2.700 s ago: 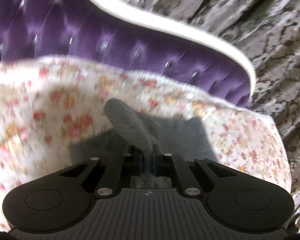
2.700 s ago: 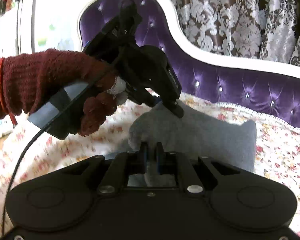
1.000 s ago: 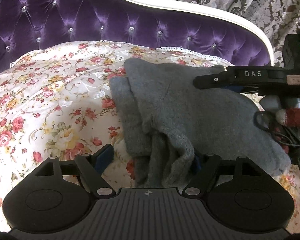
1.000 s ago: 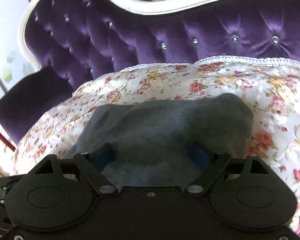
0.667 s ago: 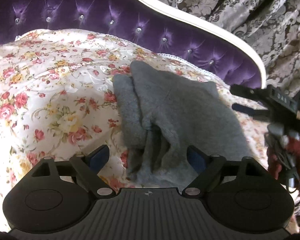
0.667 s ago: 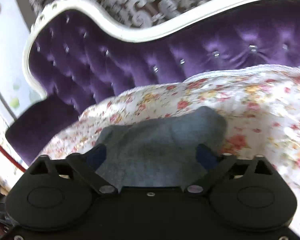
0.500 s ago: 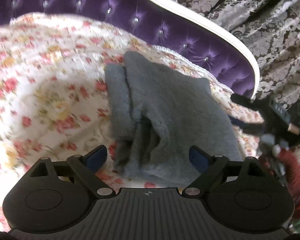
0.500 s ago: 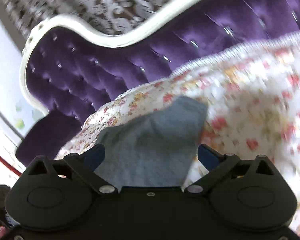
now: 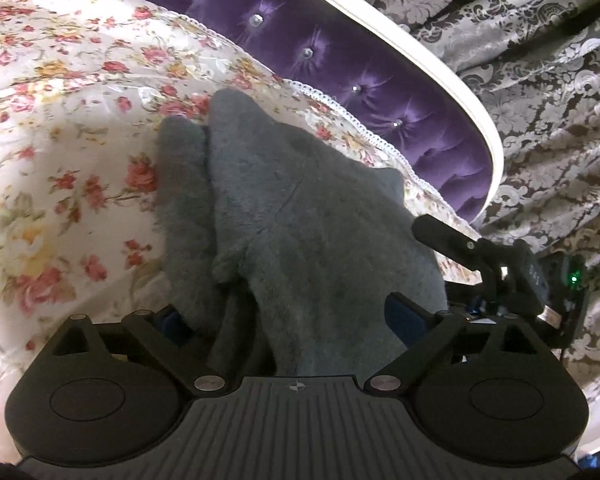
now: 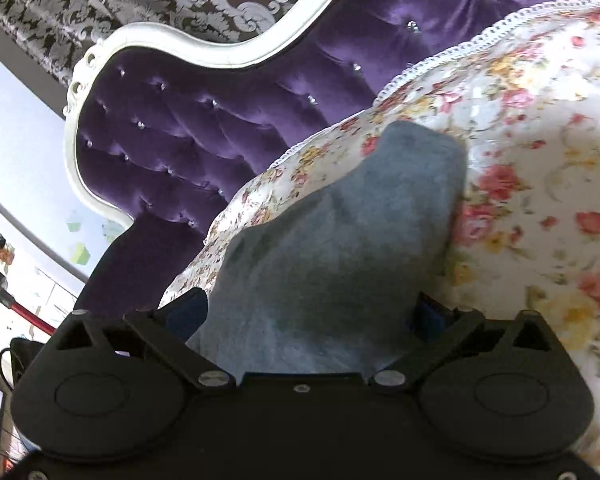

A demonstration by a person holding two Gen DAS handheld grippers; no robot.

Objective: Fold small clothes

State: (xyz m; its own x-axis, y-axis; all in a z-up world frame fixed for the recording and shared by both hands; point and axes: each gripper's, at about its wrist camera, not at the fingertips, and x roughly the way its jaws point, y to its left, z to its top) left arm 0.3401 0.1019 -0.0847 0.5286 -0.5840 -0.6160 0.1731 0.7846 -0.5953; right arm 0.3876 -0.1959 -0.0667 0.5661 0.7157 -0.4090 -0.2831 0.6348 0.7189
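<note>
Left wrist view: the left gripper (image 9: 292,316) has its jaws spread wide, pinching nothing, over the near end of the grey garment (image 9: 300,216), which lies at frame centre on the floral cover (image 9: 60,120). It looks already folded, one layer overlapping a narrower strip at its left; tidying or a final fold may remain. At right, the right gripper (image 9: 460,246) shows markings too blurred to read.

Right wrist view: its jaws are likewise spread and empty, straddling the garment's lower edge. No legible writing appears.

Gray garment (image 9: 300,216) — floral cover (image 9: 60,120).
</note>
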